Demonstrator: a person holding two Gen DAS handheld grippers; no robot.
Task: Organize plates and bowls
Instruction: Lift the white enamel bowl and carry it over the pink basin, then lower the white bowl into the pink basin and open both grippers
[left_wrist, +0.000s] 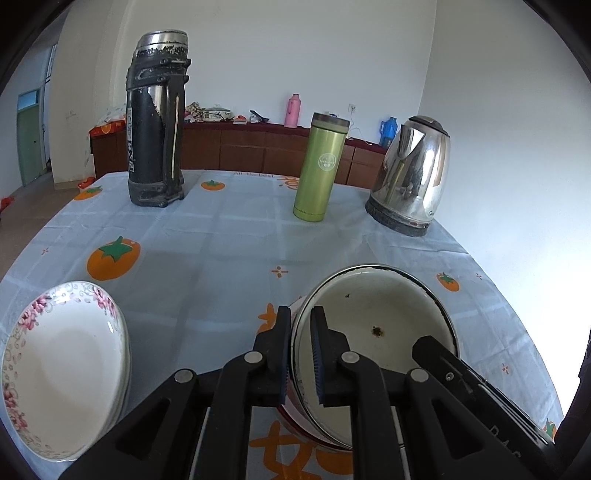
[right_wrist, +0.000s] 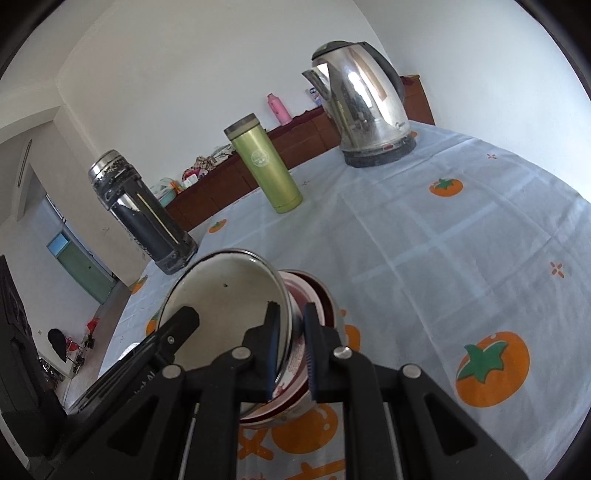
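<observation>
On the surface (left_wrist: 229, 236), covered by a pale blue cloth printed with orange fruit, three tall things stand upright across the far side in the left wrist view — a worn black flask (left_wrist: 157, 122) at 11 o'clock, a green tumbler (left_wrist: 320, 168) at 12 and a steel kettle (left_wrist: 412, 177) at 1 o'clock. None of them lies between the grippers and the dishes. A stack of floral plates (left_wrist: 62, 365) sits at 8 o'clock, well apart from the white bowl (left_wrist: 373, 332), which is near the front edge at 5 o'clock. The bowl is tilted, its opening turned up and toward the left camera, and it rests in or against a red-rimmed bowl (right_wrist: 317, 295) beneath. The left gripper (left_wrist: 299, 354) is narrowed onto the white bowl's left rim, one finger inside and one outside. The right gripper (right_wrist: 291, 347) is clamped likewise on the opposite rim, so both hold the same bowl.
</observation>
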